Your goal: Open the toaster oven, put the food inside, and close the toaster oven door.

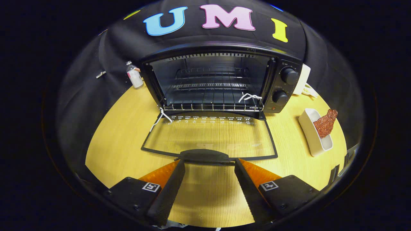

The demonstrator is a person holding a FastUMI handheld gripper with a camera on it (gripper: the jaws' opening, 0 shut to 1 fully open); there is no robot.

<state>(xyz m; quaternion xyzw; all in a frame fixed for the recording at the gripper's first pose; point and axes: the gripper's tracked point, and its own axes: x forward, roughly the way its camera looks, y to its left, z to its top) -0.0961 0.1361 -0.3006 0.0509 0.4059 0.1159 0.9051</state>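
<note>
My gripper (208, 162) sits low over the wooden table (109, 144), its two fingers spread apart and pointing toward twelve o'clock. Their tips reach the door handle (205, 156) from either side; the handle lies between them, but I cannot tell whether either finger actually presses on it.

The toaster oven (212, 80) stands straight ahead at twelve o'clock with its glass door (208, 134) swung fully down, lying flat just above the tabletop, so the wood grain shows through the pane. The handle edge of the door is the part nearest me. Inside the cavity a wire rack (212, 104) runs across the bottom front, and a white string (250, 97) is tied at its right end. Another white string (162, 116) hangs at the door's left hinge corner. Two black knobs (289, 76) sit one above the other on the oven's right panel.

The food, a reddish-brown piece of meat (326, 123), rests in a white oblong dish (313, 138) at about two o'clock, well apart from the oven door, one end of it leaning up over the dish's far rim.

At about eleven o'clock a small clear bottle (134, 75) stands upright just beside the oven's left wall. A white object (303, 80) shows behind the oven's right side.
</note>
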